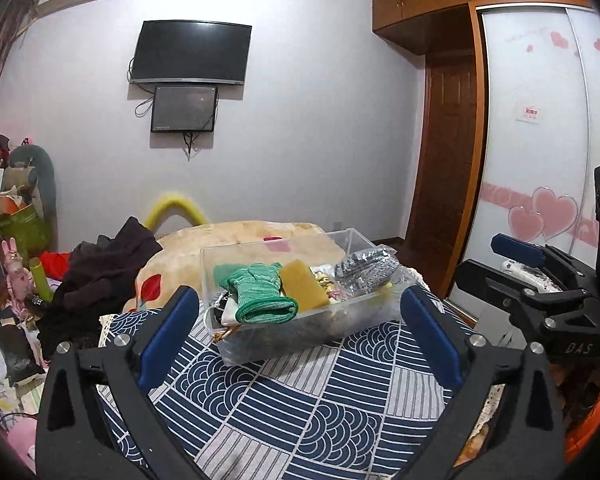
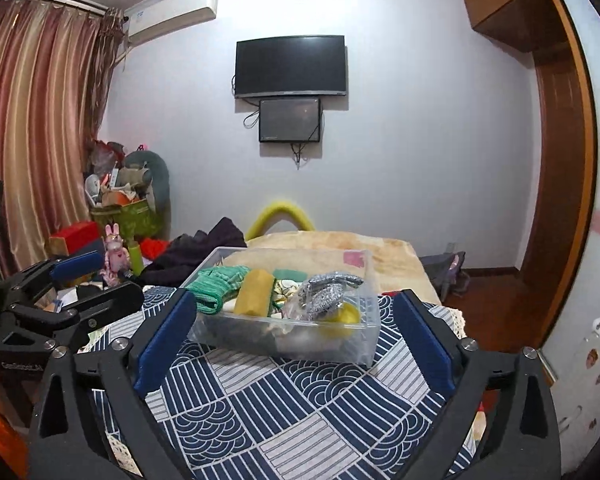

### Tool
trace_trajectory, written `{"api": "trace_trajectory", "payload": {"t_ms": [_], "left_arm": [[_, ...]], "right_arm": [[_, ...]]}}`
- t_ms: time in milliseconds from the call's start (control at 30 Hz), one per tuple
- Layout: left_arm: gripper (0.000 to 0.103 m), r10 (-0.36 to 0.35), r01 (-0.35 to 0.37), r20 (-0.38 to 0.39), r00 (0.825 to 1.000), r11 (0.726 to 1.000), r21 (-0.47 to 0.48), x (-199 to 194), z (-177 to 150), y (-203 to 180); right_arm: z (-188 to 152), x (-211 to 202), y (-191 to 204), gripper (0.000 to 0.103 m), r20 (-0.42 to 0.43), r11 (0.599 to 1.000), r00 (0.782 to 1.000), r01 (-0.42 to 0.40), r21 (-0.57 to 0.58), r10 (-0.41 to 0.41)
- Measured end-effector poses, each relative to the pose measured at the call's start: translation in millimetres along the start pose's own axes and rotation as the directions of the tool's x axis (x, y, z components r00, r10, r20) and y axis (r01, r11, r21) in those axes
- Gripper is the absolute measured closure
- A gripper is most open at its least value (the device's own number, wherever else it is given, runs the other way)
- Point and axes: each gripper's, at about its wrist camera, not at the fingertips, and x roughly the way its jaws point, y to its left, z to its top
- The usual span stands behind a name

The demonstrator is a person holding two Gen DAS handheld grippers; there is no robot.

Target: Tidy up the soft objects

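A clear plastic box (image 1: pixel 364 312) stands on a small table with a blue-and-white patterned cloth (image 1: pixel 300 408). In it lie a green knitted glove (image 1: pixel 260 292), a yellow sponge (image 1: pixel 304 286) and a grey metal scourer in a bag (image 1: pixel 364 270). My left gripper (image 1: pixel 300 336) is open and empty, hovering just short of the box. In the right wrist view the same box (image 2: pixel 364 340) holds the glove (image 2: pixel 216 284), sponge (image 2: pixel 254 292) and scourer (image 2: pixel 326 290). My right gripper (image 2: pixel 296 340) is open and empty, also just short of the box.
A bed with a beige blanket (image 1: pixel 236 236) lies behind the table, with dark clothes (image 1: pixel 100 276) piled at its left. Clutter and a green bin (image 2: pixel 124 216) stand by the curtain. A wardrobe (image 1: pixel 540 120) is at the right. The other gripper (image 1: pixel 540 280) shows at the right edge.
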Motion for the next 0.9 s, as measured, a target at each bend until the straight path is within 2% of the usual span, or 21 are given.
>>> {"api": "trace_trajectory", "payload": {"t_ms": [900], "left_arm": [[0.000,-0.004,0.003,0.039,0.999,1.000,0.017,-16.4,-5.7,-9.3]], "right_arm": [[-1.3,-9.6,4.2,0.003,0.024,1.000,1.000,-0.010,0.005,0.010]]}}
